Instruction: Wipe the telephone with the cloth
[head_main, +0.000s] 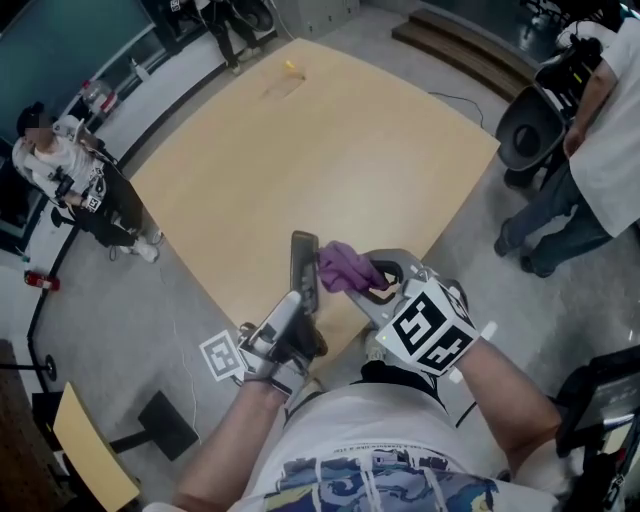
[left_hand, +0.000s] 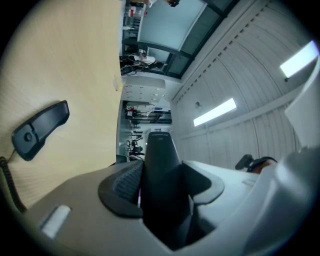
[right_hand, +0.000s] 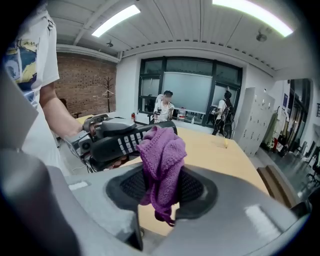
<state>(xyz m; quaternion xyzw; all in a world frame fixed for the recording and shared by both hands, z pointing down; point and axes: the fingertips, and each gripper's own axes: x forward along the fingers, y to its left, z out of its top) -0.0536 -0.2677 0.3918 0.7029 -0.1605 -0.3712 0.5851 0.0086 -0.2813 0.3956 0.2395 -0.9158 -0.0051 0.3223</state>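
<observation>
In the head view my left gripper (head_main: 300, 300) is shut on a black telephone handset (head_main: 303, 262), holding it upright over the near edge of the table. My right gripper (head_main: 370, 285) is shut on a bunched purple cloth (head_main: 345, 266), which touches the handset's right side. The right gripper view shows the cloth (right_hand: 162, 160) hanging between the pads, against the handset's keypad (right_hand: 122, 142). In the left gripper view the handset (left_hand: 160, 170) fills the gap between the jaws. Another black telephone part (left_hand: 40, 130) with a coiled cord (left_hand: 10, 182) lies on the table.
The wide light wooden table (head_main: 300, 150) bears a small yellow thing (head_main: 291, 68) at its far side. One person (head_main: 70, 175) stands beyond the table's left edge, another (head_main: 590, 150) at the right beside a dark chair (head_main: 525, 130). A yellow chair (head_main: 90, 450) stands near left.
</observation>
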